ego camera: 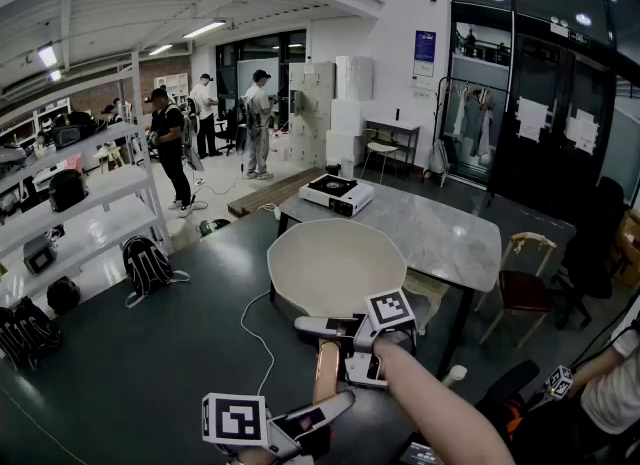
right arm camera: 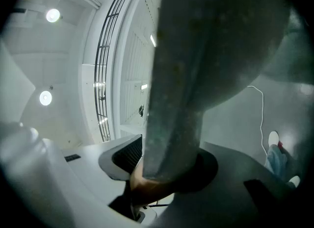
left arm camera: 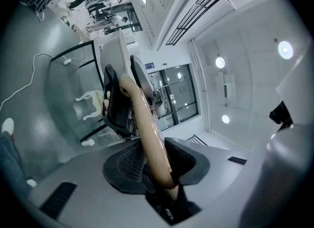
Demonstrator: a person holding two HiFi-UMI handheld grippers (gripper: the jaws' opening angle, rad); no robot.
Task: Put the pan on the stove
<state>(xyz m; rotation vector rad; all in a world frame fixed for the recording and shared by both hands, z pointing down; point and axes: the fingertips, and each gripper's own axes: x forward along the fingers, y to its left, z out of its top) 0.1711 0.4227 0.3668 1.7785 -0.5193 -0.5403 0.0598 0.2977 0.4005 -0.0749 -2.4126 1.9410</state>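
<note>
A pan (ego camera: pixel 335 265) with a cream inside and a wooden handle (ego camera: pixel 326 371) is held in the air in front of the marble table (ego camera: pixel 450 243). My left gripper (ego camera: pixel 322 415) is shut on the handle's near end; in the left gripper view the handle (left arm camera: pixel 147 134) runs up from between the left gripper's (left arm camera: pixel 158 167) dark pads. My right gripper (ego camera: pixel 338 328) is shut on the handle close to the pan's bowl, whose grey underside (right arm camera: pixel 211 40) fills the right gripper view above the right gripper (right arm camera: pixel 162 168). A portable stove (ego camera: pixel 336 193) stands on the table's far left corner.
Chairs (ego camera: pixel 525 288) stand at the table's right side. Shelves (ego camera: pixel 85 203) with bags line the left wall, and a backpack (ego camera: pixel 148 263) lies on the floor. A white cable (ego camera: pixel 258 338) trails across the dark floor. Several people stand far back.
</note>
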